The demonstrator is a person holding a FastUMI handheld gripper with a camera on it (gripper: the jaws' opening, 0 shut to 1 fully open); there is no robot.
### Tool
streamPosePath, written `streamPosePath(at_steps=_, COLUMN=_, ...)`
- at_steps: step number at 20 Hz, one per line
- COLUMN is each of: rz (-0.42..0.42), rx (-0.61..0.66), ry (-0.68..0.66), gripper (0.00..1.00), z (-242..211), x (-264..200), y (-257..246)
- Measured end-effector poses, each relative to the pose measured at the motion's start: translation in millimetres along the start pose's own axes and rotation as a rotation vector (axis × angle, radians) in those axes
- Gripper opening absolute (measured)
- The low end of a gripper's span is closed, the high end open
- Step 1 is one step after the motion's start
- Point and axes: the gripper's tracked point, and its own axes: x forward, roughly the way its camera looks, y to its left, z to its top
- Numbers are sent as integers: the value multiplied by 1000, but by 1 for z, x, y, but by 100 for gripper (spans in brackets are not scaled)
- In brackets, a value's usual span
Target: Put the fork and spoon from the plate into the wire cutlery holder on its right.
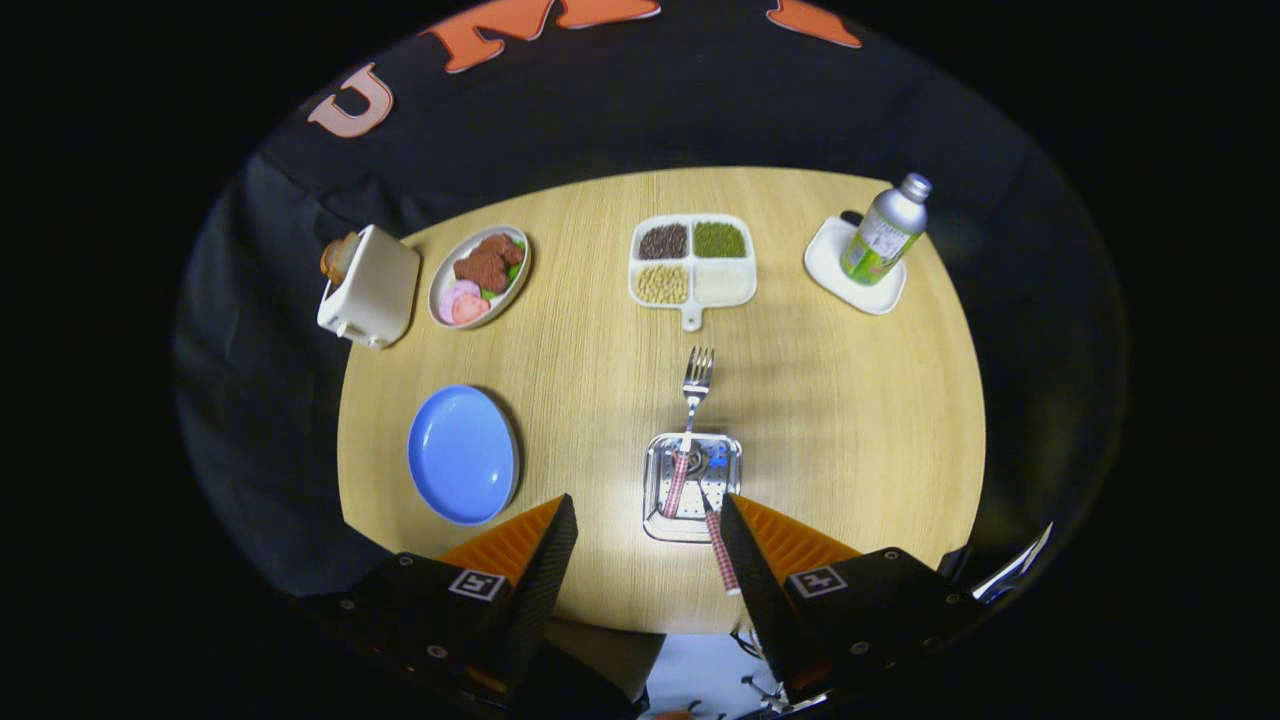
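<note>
The fingers (648, 535) stood open and empty, the wire cutlery holder (692, 487) just ahead between them, fork (690, 425) and spoon (716, 540) already inside.

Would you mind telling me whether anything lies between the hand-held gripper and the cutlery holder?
Nothing visible does. The hand-held gripper is open, and the cutlery holder sits just ahead of its fingers on bare table. The fork and a second red-checked handle already rest in it.

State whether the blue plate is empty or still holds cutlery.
Empty: the blue plate shows bare; the fork stands in the holder.
</note>
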Motion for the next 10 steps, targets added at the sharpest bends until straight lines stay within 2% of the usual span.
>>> streamPosePath(at_steps=5, rz=-61, rx=41, ry=-391, gripper=89, z=49, x=-37, y=-7)
streamPosePath(at_steps=10, rz=-116, rx=58, ry=-726, gripper=90, z=87, x=-105, y=-16)
